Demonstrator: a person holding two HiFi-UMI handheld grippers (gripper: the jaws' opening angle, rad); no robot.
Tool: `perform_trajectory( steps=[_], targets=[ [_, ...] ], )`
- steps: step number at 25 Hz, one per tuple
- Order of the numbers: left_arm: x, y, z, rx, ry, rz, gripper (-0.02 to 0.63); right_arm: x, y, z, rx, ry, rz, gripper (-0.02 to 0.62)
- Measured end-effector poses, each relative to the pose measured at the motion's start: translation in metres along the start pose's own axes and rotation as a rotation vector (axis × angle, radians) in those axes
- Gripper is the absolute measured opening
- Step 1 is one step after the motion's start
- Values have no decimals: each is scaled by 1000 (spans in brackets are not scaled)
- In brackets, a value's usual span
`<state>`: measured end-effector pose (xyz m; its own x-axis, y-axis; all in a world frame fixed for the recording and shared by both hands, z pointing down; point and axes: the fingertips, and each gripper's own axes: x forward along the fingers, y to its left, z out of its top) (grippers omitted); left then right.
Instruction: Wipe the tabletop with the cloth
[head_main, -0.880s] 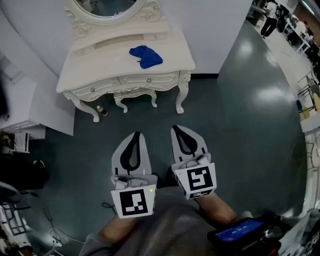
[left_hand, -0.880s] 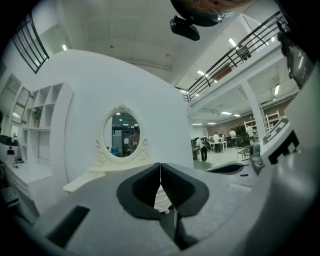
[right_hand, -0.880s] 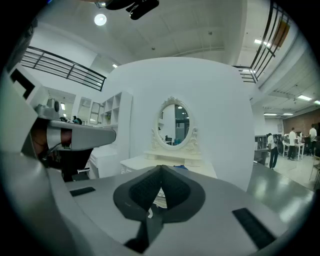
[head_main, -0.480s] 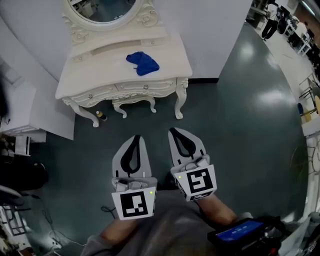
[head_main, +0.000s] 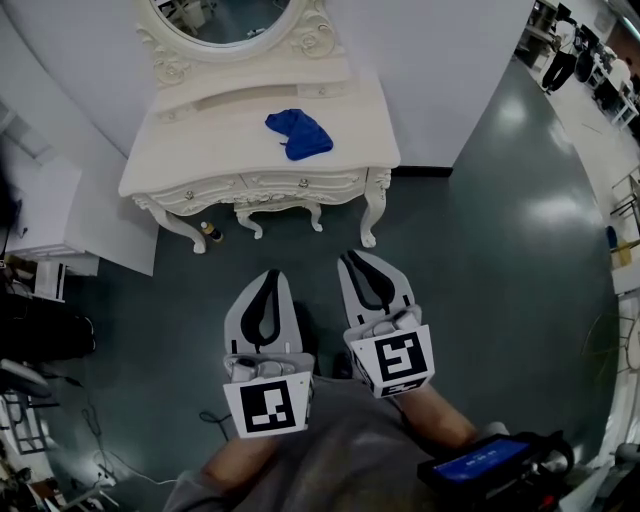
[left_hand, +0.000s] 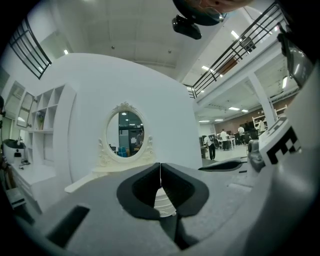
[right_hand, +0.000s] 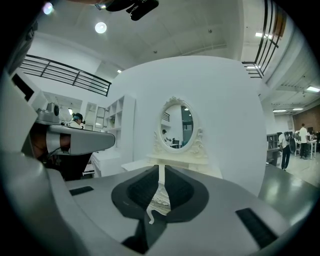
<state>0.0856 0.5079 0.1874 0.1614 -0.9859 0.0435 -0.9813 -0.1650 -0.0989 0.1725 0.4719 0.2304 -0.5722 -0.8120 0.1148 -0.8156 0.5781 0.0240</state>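
A crumpled blue cloth (head_main: 298, 133) lies on the top of a cream dressing table (head_main: 200, 150) with an oval mirror (head_main: 225, 18), far ahead in the head view. My left gripper (head_main: 271, 274) and right gripper (head_main: 353, 258) are held side by side over the dark floor, well short of the table. Both are shut with nothing between the jaws. In the left gripper view the mirror (left_hand: 126, 134) shows beyond the closed left gripper (left_hand: 160, 166). A carved table leg (right_hand: 159, 200) appears through the gap behind the tips of the right gripper (right_hand: 161, 168) in its own view.
A small bottle (head_main: 211, 232) stands on the floor by the table's left front leg. White shelving (head_main: 40, 220) stands left of the table. A curved white wall (head_main: 440, 70) backs it. People stand far off at the upper right (head_main: 560, 50). Cables lie at the lower left (head_main: 100, 460).
The table and cloth sit slightly further right and higher in the head view, as the view has shifted. Both grippers keep the same pose, side by side and shut.
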Motion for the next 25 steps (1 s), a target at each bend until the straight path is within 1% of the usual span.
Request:
perform_trajectory(
  steps=[7, 15, 21, 25],
  targets=[
    [46, 27, -16, -24, 43, 0, 17, 52, -7, -16, 5, 64, 21, 17],
    [136, 82, -35, -45, 89, -28, 17, 152, -33, -22, 30, 99, -26, 18],
    [189, 125, -28, -42, 69, -47, 17, 217, -40, -8, 20, 103, -39, 18],
    [213, 145, -16, -39, 31, -59, 17, 243, -44, 9, 19, 70, -63, 20]
  ],
)
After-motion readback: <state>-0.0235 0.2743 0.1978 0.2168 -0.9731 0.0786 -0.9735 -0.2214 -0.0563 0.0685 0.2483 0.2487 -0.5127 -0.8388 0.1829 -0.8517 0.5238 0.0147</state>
